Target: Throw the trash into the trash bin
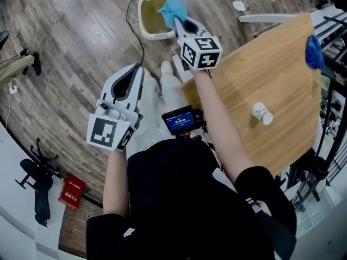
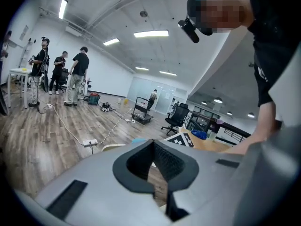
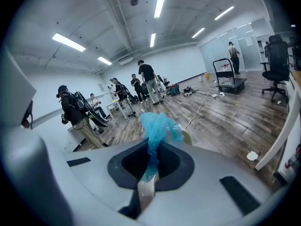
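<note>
Wood floor (image 1: 81, 37); right gripper (image 1: 178, 23) clamps blue trash (image 1: 172, 8) over bin (image 1: 142, 20); left gripper (image 1: 137, 68) closed, empty.

1. A light wooden surface (image 1: 271, 75) fills the right side of the head view.
2. Two things lie on it, well apart: a small white cup (image 1: 262, 113) on its side near the middle, and a crumpled blue wad (image 1: 313, 52) at the far right edge.
3. The grey-brown plank floor (image 1: 70, 42) carries a cream trash bin (image 1: 143, 20) with its lid up, beyond the surface's corner.
4. A black cable (image 1: 128, 16) runs along the floor beside the bin, and a crumpled white paper (image 1: 239, 5) lies to the bin's right.
5. A white power strip (image 2: 89, 142) lies on the planks in the left gripper view.
</note>
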A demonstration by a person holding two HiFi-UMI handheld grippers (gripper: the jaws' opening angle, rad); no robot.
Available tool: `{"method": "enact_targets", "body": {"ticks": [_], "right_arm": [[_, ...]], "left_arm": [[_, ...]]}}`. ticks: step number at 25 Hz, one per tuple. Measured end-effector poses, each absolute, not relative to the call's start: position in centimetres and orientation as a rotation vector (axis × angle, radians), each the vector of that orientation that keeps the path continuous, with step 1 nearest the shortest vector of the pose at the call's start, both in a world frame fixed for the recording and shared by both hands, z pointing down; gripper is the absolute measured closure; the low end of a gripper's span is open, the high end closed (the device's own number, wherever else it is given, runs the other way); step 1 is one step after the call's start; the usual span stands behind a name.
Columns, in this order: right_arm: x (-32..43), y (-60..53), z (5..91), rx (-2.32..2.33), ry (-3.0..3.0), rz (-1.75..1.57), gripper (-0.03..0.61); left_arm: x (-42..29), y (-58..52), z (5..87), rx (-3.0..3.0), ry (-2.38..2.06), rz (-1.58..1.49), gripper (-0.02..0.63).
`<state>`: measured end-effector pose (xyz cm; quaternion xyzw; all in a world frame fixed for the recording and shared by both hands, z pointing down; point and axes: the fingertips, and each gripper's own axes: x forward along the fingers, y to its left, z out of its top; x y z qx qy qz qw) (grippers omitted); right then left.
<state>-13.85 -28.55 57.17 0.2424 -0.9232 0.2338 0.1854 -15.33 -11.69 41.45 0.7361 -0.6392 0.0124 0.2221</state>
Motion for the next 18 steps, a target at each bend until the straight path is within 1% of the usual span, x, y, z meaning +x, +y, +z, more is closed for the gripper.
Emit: {"method": "enact_targets", "body": {"ticks": [4,9,14,18], "right_arm": [[-16.9,-30.5,62.5,0.682,-2.532,0.668,0.580],[-19.8,-32.6,71.2,0.744,-2.422,0.710,0.580],[-19.9,-32.8,79.0,0.760,-2.277,0.730,0.580],[-19.5,-32.4,81.4,0.778,-2.259,0.773,0.580]], "left_arm": [[-17.4,-13.9,45.6,2.035,-1.755,0.104,0.617],[-18.9,-17.5,50.8,2.056,-1.666,0.088,0.617],[-19.4,-17.4,55.6,1.988,-1.602,0.067,0.617],[-19.6,-15.7,57.9,1.966,-1.556,0.111,0.617]]}}
